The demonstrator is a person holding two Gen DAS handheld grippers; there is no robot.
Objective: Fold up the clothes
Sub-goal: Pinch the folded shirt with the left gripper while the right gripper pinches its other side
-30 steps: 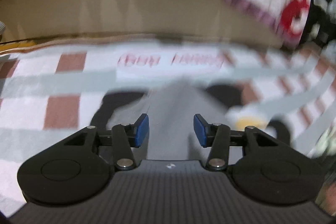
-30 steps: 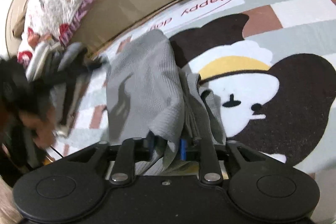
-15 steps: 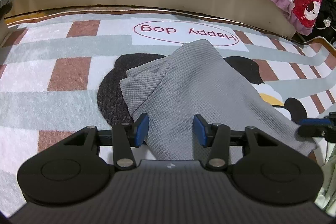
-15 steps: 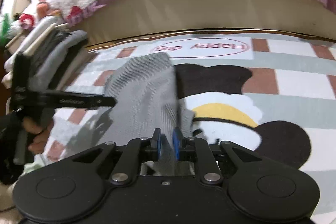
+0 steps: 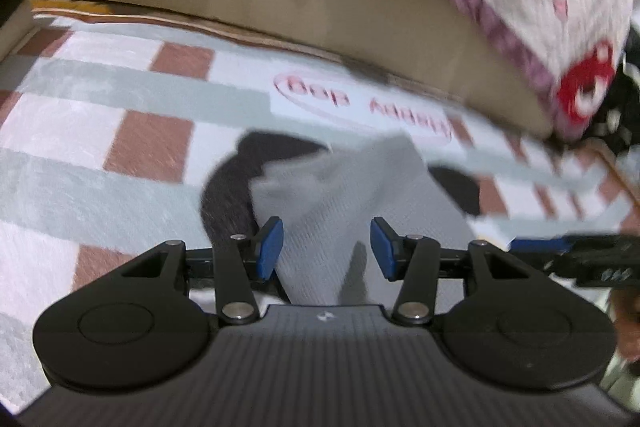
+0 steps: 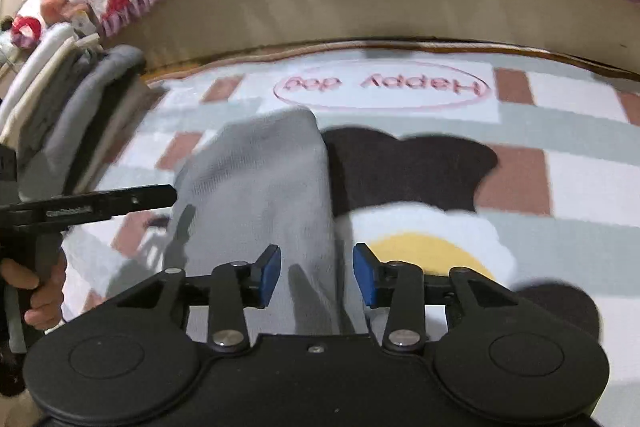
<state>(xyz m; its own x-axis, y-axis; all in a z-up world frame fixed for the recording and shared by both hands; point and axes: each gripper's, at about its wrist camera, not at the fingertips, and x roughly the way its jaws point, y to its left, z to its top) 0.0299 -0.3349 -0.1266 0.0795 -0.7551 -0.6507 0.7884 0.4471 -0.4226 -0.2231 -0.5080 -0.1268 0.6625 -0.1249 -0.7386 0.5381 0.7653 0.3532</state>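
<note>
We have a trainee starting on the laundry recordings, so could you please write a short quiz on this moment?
1. True or false: the right gripper has its fingers pressed shut on the grey garment.
2. The words "Happy dog" are printed on the: A) quilt B) rug C) garment.
3. What stands at the rug's left edge in the right wrist view?

Key
1. False: its fingers are opening, with cloth lying between them, pads clear.
2. B.
3. A stack of folded clothes, beside the left gripper, whose fingers stand apart over the garment.
</note>
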